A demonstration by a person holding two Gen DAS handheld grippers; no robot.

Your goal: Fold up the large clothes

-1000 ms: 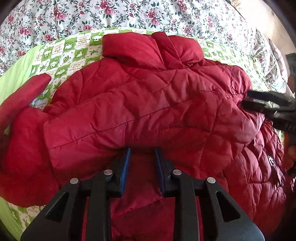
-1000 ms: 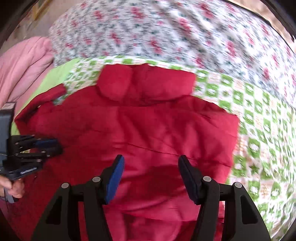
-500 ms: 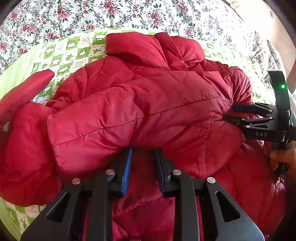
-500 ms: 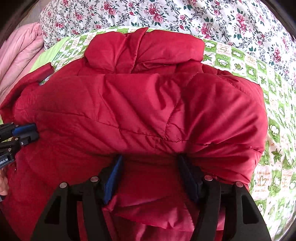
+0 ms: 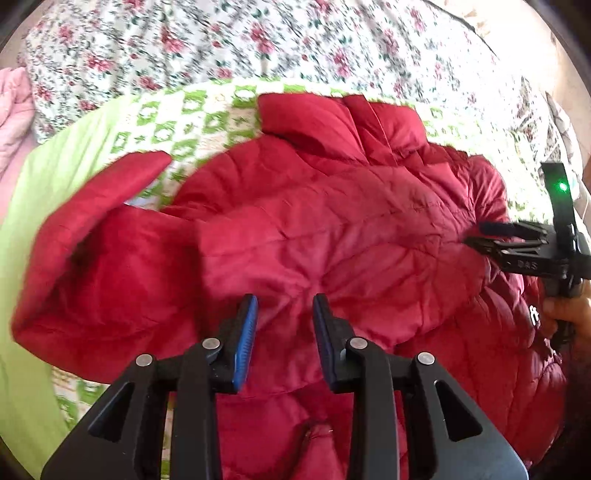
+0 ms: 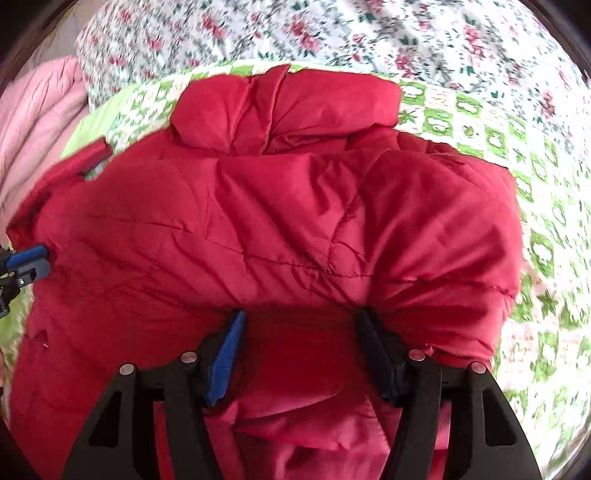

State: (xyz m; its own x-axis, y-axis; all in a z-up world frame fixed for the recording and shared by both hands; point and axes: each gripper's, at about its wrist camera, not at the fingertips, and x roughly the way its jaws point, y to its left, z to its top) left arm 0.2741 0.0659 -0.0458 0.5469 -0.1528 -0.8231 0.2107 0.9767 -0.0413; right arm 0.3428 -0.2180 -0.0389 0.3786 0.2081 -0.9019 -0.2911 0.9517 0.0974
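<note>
Red quilted jacket [image 5: 332,229] spread on the bed's green patterned quilt [image 5: 177,122], worked by two tools.

The left tool [image 5: 284,314] is seen released above the folded jacket, its jaws having just been opening, nothing pinched between them. The right tool [image 6: 299,325] is clenched on a thick fold of jacket near the quilt's right side.

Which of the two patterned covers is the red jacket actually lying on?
The green-and-white checked cover, which shows around the red jacket on both sides; the rose-flowered cover lies beyond it.
</note>
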